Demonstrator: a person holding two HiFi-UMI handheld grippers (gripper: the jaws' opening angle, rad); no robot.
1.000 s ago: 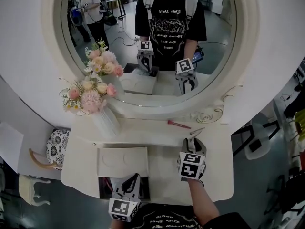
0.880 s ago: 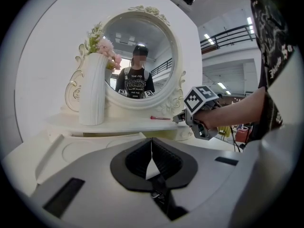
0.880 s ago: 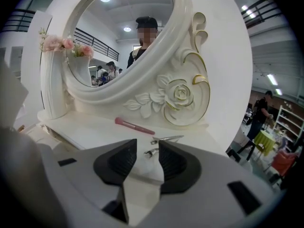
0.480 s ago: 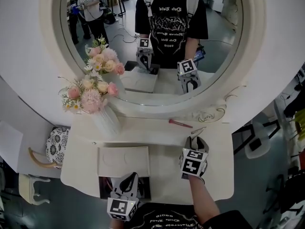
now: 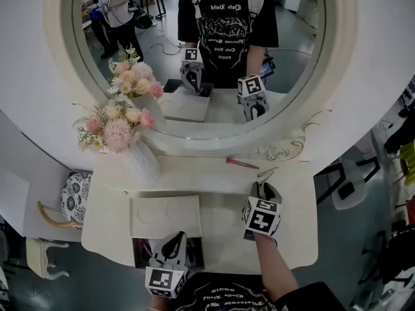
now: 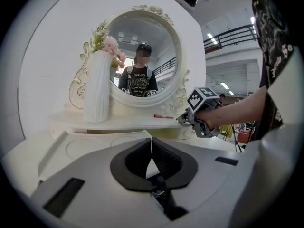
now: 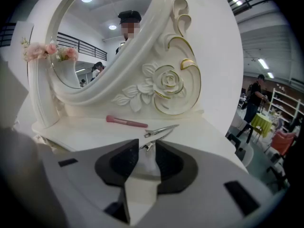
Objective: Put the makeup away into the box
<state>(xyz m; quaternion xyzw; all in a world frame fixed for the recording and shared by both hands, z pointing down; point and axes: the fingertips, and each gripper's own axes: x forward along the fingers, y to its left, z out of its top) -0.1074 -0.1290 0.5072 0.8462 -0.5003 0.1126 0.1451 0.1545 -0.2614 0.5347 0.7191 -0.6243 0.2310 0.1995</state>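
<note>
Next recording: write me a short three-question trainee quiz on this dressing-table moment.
1. True or false: the left claw is shut with nothing in it.
2. What lies nearest the right claw? A pink stick; B silver hair clip; C box lid.
3. Fill in: the flowers stand in a white ____.

Key: 1 true. 2 B: its jaws, which have just been closing, stand apart with the clip's end between them. 3 vase.

Person wears black white-printed T-shirt [image 5: 220, 298]; left gripper [image 5: 177, 238] and right gripper [image 5: 264, 187] show black fingers [image 6: 137, 158], marker cubes [image 5: 261, 216].
</note>
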